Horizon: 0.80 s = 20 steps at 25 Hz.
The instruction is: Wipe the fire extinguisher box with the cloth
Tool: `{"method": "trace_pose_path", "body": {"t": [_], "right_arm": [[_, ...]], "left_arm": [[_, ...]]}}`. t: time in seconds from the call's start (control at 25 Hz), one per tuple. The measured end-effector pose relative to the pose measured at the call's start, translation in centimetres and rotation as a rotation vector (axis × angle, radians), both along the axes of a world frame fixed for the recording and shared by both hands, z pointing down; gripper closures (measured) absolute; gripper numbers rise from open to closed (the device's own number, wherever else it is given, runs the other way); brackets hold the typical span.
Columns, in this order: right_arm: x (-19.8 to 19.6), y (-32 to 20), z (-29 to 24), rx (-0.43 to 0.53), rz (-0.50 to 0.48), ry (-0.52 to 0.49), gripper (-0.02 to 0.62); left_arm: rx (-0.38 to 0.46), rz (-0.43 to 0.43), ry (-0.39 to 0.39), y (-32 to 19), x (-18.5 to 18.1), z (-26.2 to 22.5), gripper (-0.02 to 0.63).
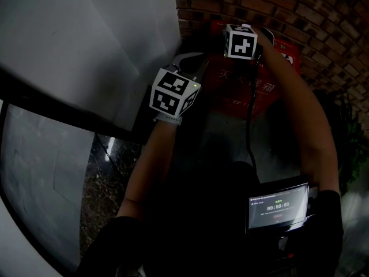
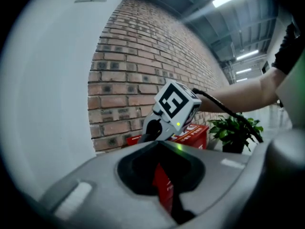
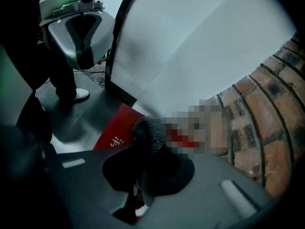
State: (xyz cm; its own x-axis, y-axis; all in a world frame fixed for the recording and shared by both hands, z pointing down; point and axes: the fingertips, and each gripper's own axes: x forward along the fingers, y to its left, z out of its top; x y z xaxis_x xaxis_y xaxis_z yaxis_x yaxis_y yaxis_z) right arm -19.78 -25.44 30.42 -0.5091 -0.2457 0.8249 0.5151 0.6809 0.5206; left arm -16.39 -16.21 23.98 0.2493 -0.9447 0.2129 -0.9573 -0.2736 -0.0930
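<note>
The red fire extinguisher box (image 1: 245, 88) stands on the floor against a brick wall (image 1: 300, 10); it also shows as the red box (image 3: 116, 133) and the box (image 2: 191, 134). My right gripper (image 1: 251, 34) is over the box's far top edge, shut on a dark grey cloth (image 3: 149, 133). The cloth hangs at the box's top by the wall. My left gripper (image 1: 192, 62) hovers left of the box, near the white wall. Its jaws stand close together with nothing between them, and red shows through the slit (image 2: 163, 185).
A large white wall panel (image 1: 86, 45) fills the left side, with a dark frame and glass below. A potted plant (image 2: 236, 132) stands right of the box. A black cable (image 1: 249, 126) runs down from the right gripper. A small screen (image 1: 278, 206) sits at my chest.
</note>
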Motion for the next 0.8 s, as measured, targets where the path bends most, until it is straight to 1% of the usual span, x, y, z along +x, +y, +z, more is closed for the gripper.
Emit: {"method": "trace_pose_path", "body": {"t": [0.2, 0.36, 0.56, 0.72, 0.8], "right_arm": [[3.4, -1.4, 0.2, -0.004, 0.053, 0.029, 0.565], [7.3, -3.1, 0.4, -0.003, 0.114, 0.036, 0.565], [13.5, -5.0, 1.0, -0.022, 0.217, 0.034, 0.565], [19.0, -6.4, 1.5, -0.055, 0.326, 0.024, 0.565], [21.4, -6.9, 1.3, -0.051, 0.360, 0.033, 0.565]], "left_arm": [[-0.002, 0.039, -0.022, -0.6, 1.2, 0.7, 0.604], [0.003, 0.068, -0.013, -1.5, 2.0, 1.1, 0.604], [0.022, 0.102, 0.013, -2.4, 2.8, 1.8, 0.604], [0.029, 0.128, 0.027, -3.4, 3.7, 1.8, 0.604], [0.038, 0.137, 0.026, -3.7, 4.4, 1.5, 0.604]]}}
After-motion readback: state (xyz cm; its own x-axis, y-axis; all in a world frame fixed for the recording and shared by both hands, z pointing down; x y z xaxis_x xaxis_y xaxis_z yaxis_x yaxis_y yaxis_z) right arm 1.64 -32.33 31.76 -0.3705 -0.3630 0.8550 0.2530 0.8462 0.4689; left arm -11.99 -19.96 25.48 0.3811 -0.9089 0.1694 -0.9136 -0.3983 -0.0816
